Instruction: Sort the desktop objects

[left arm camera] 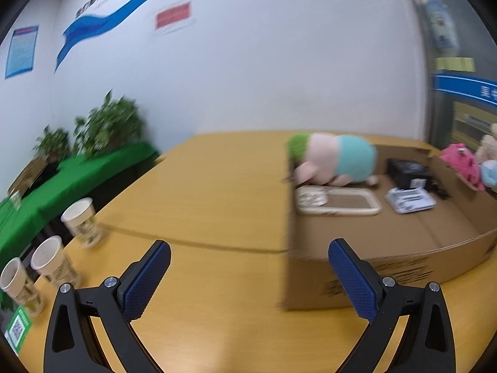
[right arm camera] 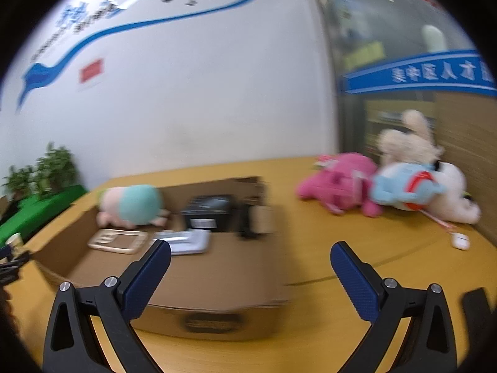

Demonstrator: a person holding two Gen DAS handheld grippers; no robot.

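Left wrist: left gripper [left arm camera: 248, 275] spread wide, empty, above table [left arm camera: 217, 186]. Box [left arm camera: 388, 236] at right holds pig plush [left arm camera: 335, 160], phone case [left arm camera: 338, 203], black carton [left arm camera: 408, 172], white packet [left arm camera: 410, 200]. Three cups [left arm camera: 82, 222] at left edge. Right wrist: right gripper [right arm camera: 250, 275] also spread, empty, over box front. Pink plush [right arm camera: 338, 183], blue plush [right arm camera: 403, 189], cream plush [right arm camera: 407, 138] piled on table right of box; earbud case [right arm camera: 459, 240] near them.

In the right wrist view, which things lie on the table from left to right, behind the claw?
Paper cup → cardboard box → pink plush → blue plush → small white case.
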